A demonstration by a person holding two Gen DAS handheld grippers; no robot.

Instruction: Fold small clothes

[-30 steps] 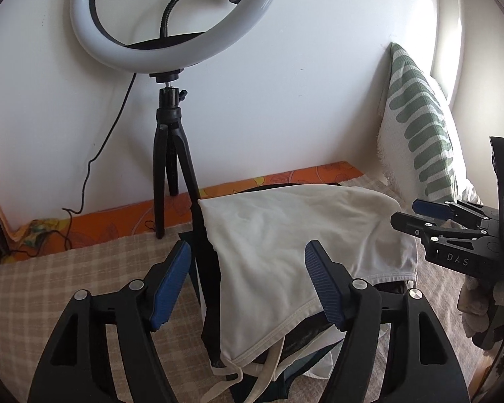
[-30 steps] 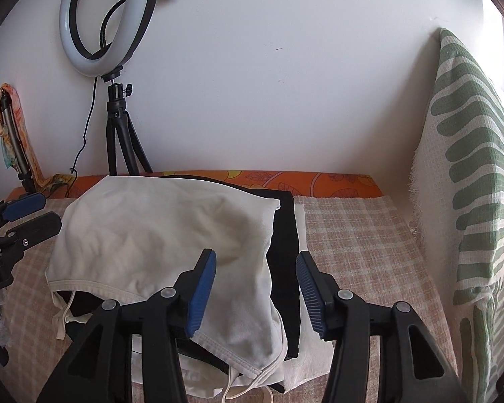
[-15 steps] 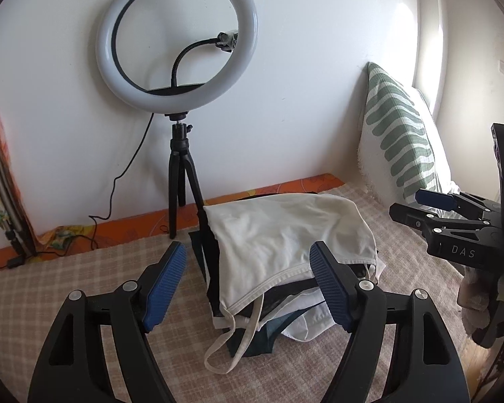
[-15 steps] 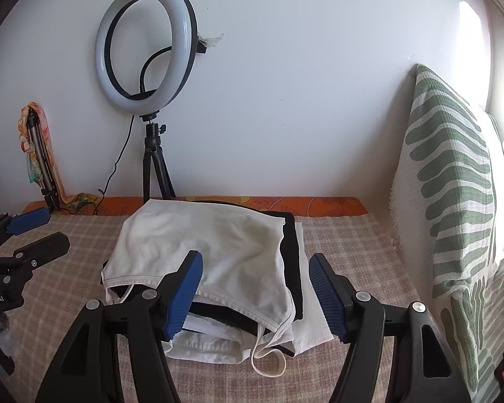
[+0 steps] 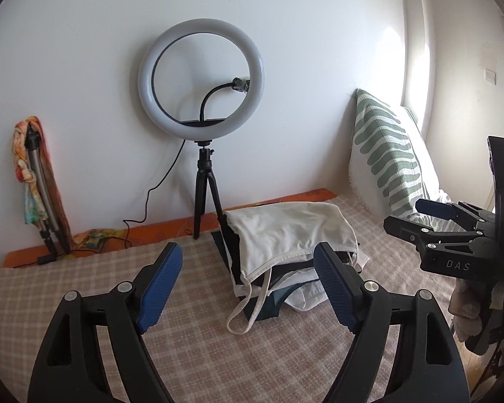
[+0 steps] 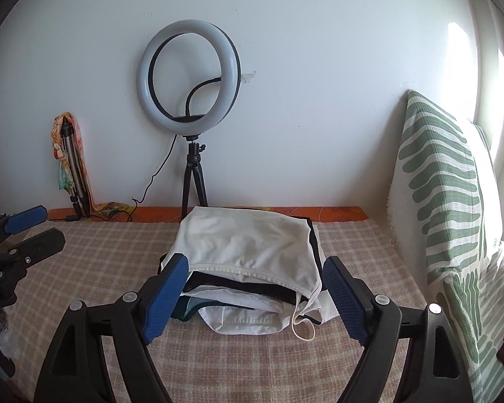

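A stack of folded small clothes [image 5: 285, 235] [image 6: 248, 238] lies on the checked bedspread [image 5: 218, 352], a white strappy top uppermost, with black, white and dark teal pieces under it. A loose strap loop [image 5: 248, 315] trails off its near edge. My left gripper [image 5: 247, 248] hovers short of the stack, its jaws opening and nothing between the blue pads. My right gripper [image 6: 256, 260] is likewise back from the stack, its jaws opening and empty. Each gripper shows at the edge of the other's view: the right gripper [image 5: 436, 221] and the left gripper [image 6: 23, 228].
A ring light on a black tripod [image 5: 200, 77] stands against the white wall behind the stack, its cable running left. A green-leaf pillow [image 6: 447, 201] leans at the right. A folded tripod wrapped in colourful cloth [image 5: 33, 174] leans at the far left.
Both grippers have pulled back and upward from the stack, which now looks smaller and farther. Both pairs of jaws stand wider apart. The white top stays on the stack.
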